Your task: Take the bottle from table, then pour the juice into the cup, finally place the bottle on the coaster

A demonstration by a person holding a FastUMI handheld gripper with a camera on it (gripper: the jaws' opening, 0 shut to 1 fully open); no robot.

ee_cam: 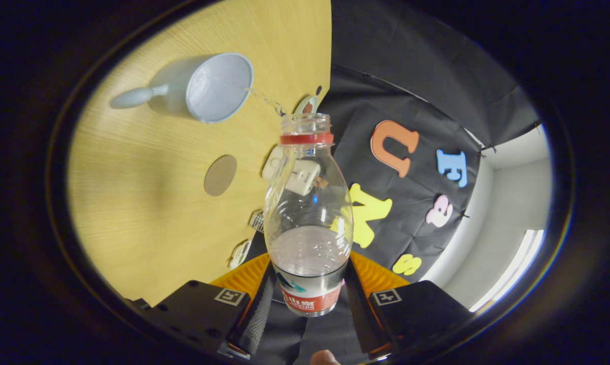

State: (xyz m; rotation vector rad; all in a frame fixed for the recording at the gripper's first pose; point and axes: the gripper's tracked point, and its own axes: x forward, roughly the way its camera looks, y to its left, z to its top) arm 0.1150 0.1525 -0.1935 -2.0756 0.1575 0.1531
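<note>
The gripper (309, 299) is lying rolled sideways, tipping the bottle (308, 213) so its open mouth is pointing toward the cup (203, 87). A thin stream (265, 99) is running from the mouth to the cup's rim. Beside the bottle on the wooden table (147, 213), a round coaster (220, 175) is lying below the cup. Both fingers (258, 309) are pressing the bottle's labelled base, jaws closed around it.
</note>
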